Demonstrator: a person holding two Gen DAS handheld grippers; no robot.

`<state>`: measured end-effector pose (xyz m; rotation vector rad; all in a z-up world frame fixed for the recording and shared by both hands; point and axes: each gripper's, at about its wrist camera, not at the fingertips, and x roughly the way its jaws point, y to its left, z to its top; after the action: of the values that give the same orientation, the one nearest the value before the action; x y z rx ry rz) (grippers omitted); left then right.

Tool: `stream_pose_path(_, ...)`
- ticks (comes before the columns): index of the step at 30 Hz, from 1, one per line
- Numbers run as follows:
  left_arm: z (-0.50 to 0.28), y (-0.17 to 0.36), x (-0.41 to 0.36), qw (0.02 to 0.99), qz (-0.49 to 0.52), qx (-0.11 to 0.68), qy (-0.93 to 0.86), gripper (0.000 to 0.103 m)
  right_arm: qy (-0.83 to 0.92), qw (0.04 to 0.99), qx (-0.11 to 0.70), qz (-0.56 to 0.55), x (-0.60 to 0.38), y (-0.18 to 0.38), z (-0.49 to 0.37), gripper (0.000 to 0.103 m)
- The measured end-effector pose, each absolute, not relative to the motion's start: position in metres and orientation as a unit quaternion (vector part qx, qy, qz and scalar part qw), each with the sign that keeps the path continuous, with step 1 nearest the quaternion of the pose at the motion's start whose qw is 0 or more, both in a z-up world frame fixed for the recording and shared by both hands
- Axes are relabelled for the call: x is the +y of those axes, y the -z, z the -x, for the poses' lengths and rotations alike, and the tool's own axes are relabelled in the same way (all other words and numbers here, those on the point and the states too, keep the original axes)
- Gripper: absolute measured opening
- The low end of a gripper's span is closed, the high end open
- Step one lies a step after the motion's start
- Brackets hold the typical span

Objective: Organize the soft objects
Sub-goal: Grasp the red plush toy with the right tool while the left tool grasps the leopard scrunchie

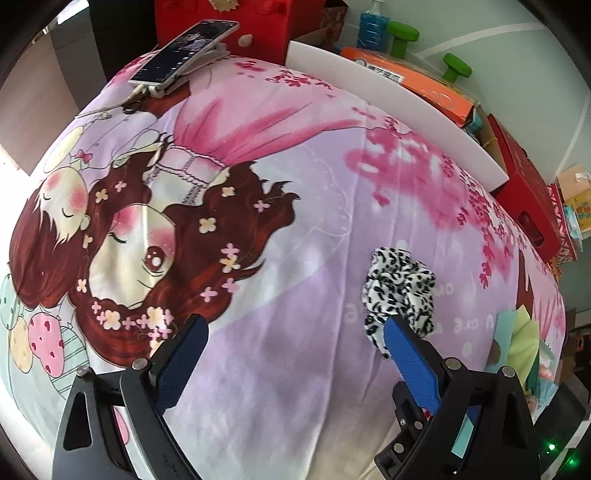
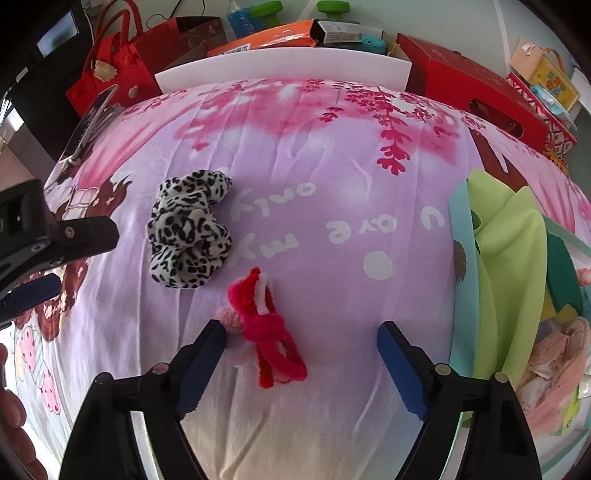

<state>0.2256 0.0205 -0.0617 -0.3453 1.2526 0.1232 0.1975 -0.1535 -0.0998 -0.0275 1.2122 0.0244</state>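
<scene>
A black-and-white leopard-print scrunchie [image 1: 400, 291] lies on the printed bedsheet [image 1: 280, 236]; it also shows in the right wrist view [image 2: 190, 229]. My left gripper [image 1: 293, 330] is open and empty, its right fingertip just in front of the scrunchie; it also shows at the left edge of the right wrist view [image 2: 55, 258]. A red, pink and white fuzzy bow [image 2: 264, 326] lies on the sheet between the fingers of my right gripper [image 2: 301, 334], which is open and empty. A light blue box [image 2: 517, 280] at the right holds green cloth and pink soft items.
A phone [image 1: 184, 51] on a stand sits at the sheet's far left. A white board [image 2: 284, 68] borders the far edge. Behind it are red bags [image 2: 110, 74], an orange box [image 2: 266, 38], a red box [image 2: 469, 88] and green dumbbells [image 1: 404, 35].
</scene>
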Motion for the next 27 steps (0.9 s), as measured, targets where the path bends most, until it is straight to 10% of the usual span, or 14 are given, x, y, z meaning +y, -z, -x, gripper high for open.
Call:
stream_pose_path(17,-0.232,0.056,-0.003,0.807,0.170,0.565,0.005,0.096,-0.004,0.828,0.560,-0.028,-0.171,0.099,-0.198,0.035)
stream_pose_path(27,-0.238,0.060,-0.014,0.809,0.181,0.558,0.031,0.072,-0.014,0.832,0.550,-0.069,-0.183,0.090,-0.197,0.029)
